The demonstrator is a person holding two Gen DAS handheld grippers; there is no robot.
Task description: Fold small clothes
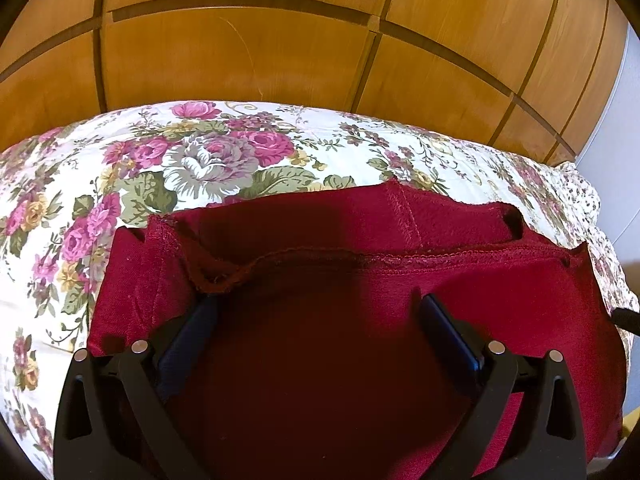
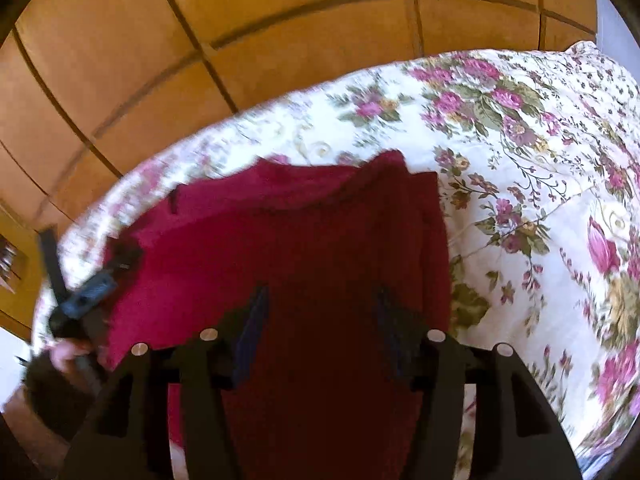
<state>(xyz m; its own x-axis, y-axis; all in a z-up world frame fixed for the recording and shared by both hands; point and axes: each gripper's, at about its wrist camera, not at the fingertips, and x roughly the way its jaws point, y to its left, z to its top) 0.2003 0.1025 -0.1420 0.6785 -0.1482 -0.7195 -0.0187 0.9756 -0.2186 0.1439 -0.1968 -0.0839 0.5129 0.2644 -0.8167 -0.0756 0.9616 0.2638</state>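
Note:
A dark red garment [image 1: 320, 320] lies on the floral bedspread [image 1: 200, 160], its far edge folded over with a raw seam showing. My left gripper [image 1: 320, 304] is open just above the red cloth, fingers wide apart, with nothing between them. In the right wrist view the same red garment [image 2: 304, 240] lies under my right gripper [image 2: 320, 296], which is open and empty above the cloth. The left gripper [image 2: 86, 294] shows at the garment's left edge in that view, held by a hand. The right wrist view is blurred.
A wooden headboard [image 1: 260, 52] with panel grooves stands behind the bed. The floral bedspread [image 2: 540, 200] spreads to the right of the garment. A grey wall [image 1: 624, 120] lies at the far right.

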